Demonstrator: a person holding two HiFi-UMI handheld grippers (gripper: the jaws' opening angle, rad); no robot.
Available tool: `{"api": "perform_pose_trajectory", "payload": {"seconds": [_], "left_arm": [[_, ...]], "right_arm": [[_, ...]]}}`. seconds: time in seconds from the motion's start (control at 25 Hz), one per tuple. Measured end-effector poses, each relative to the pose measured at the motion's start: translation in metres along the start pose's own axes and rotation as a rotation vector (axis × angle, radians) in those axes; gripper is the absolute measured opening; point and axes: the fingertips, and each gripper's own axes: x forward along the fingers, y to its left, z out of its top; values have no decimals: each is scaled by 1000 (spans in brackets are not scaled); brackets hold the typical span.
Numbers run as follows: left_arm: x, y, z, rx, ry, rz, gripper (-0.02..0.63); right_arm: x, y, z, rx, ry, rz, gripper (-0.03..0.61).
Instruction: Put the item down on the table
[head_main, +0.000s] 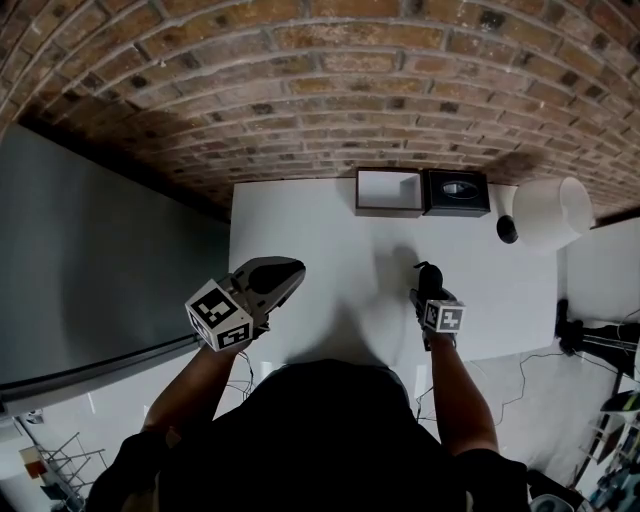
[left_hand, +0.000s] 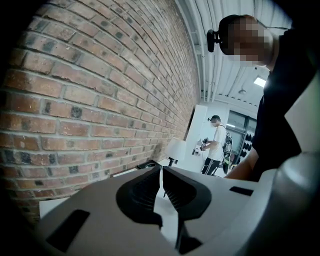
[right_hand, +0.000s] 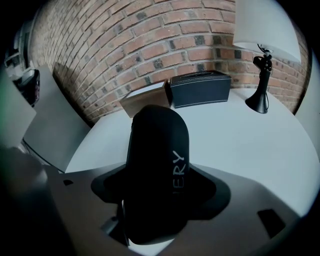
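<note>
At the left of the head view, the left tongs (head_main: 288, 273) hang over the near-left part of the white table (head_main: 330, 225). Their own view shows the jaws drawn together to a thin slit with nothing between them, so that side takes no part in the job.

Right of them, the right tongs (head_main: 430, 292) are clenched on the item (right_hand: 157, 165), a dark rounded thing with pale lettering down its side, of which I can read only the last letters. It stands between the jaws, and its rounded end sticks out well past their tips toward the table's back edge.

I judge the task not yet done. The item is gripped, not resting free, and it sits over the near-right part of the table. Its shadow (head_main: 393, 268) falls a little apart from it, so I take it to be clear of the surface. What is left is to bring it down onto the bare white top and let go.

Farther back stand a brown open box (head_main: 388, 192) and a black box (head_main: 457, 192) against the brick wall, with a white-shaded lamp (head_main: 545, 210) at the far right, all well apart from the item.
</note>
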Motion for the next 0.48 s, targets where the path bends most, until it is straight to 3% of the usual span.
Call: {"api": "perform_pose_trajectory", "payload": {"seconds": [0.48], "left_arm": [[0,1,-12,-21,22,11,37]], "right_arm": [[19,-8,-5,-72,9,-37,342]]}}
